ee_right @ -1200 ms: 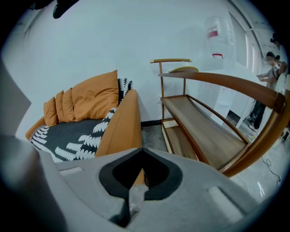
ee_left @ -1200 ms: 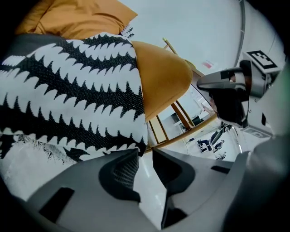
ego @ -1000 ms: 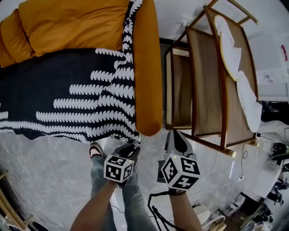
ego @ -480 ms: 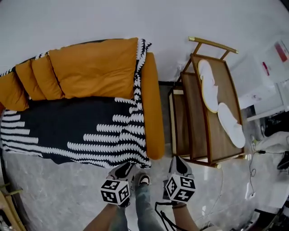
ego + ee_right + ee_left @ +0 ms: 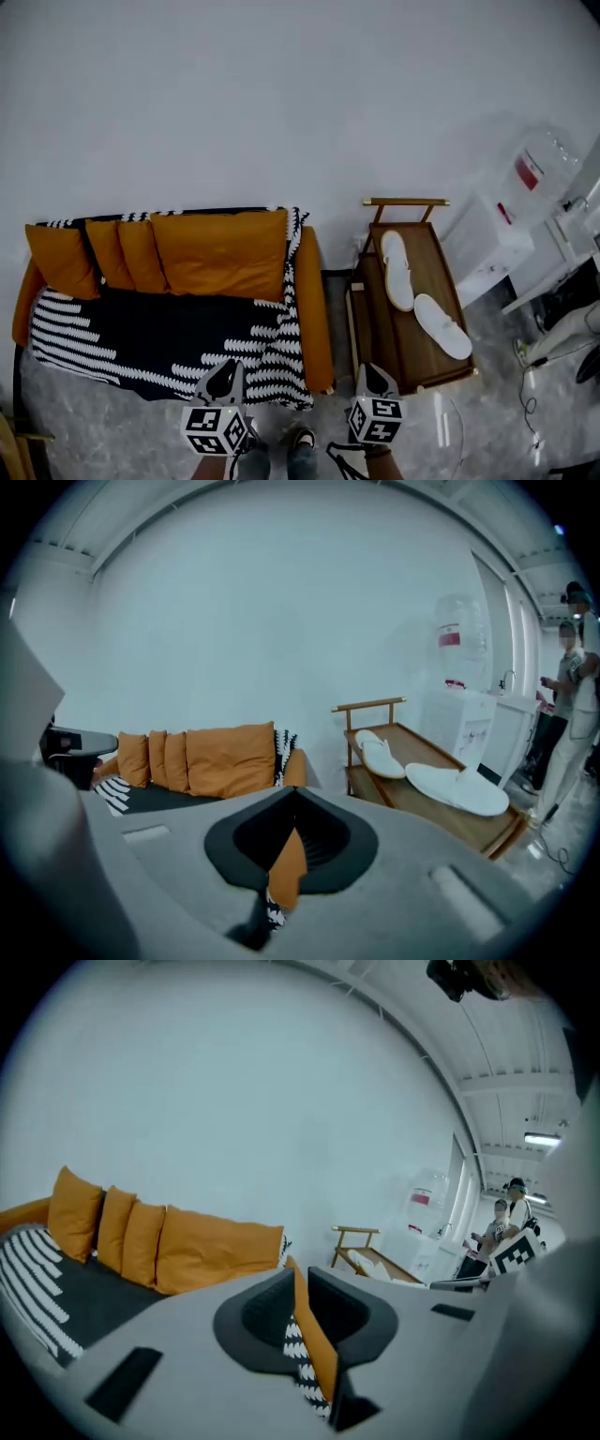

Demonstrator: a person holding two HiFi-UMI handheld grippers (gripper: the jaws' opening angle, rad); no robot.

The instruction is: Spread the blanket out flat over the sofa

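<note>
The black-and-white patterned blanket (image 5: 169, 342) lies spread over the seat of the orange sofa (image 5: 315, 309), and its edge hangs down the front. A strip of it runs up behind the orange back cushions (image 5: 220, 253). Both grippers are held low in front of the sofa's right end, away from the fabric. My left gripper (image 5: 225, 371) has a narrow gap that is closing, with nothing between the jaws; only the sofa arm and the blanket (image 5: 37, 1279) show beyond it. My right gripper (image 5: 375, 373) has its tips together and holds nothing.
A wooden trolley (image 5: 427, 366) with two white slippers (image 5: 397, 270) stands right of the sofa. A white water dispenser (image 5: 517, 202) is further right. Cables (image 5: 530, 403) lie on the marble floor. People (image 5: 572, 714) stand at the far right.
The head view has pulled back and tilted up: the sofa now looks smaller and shows whole against the wall. Both grippers sit lower in the frame and further from the blanket.
</note>
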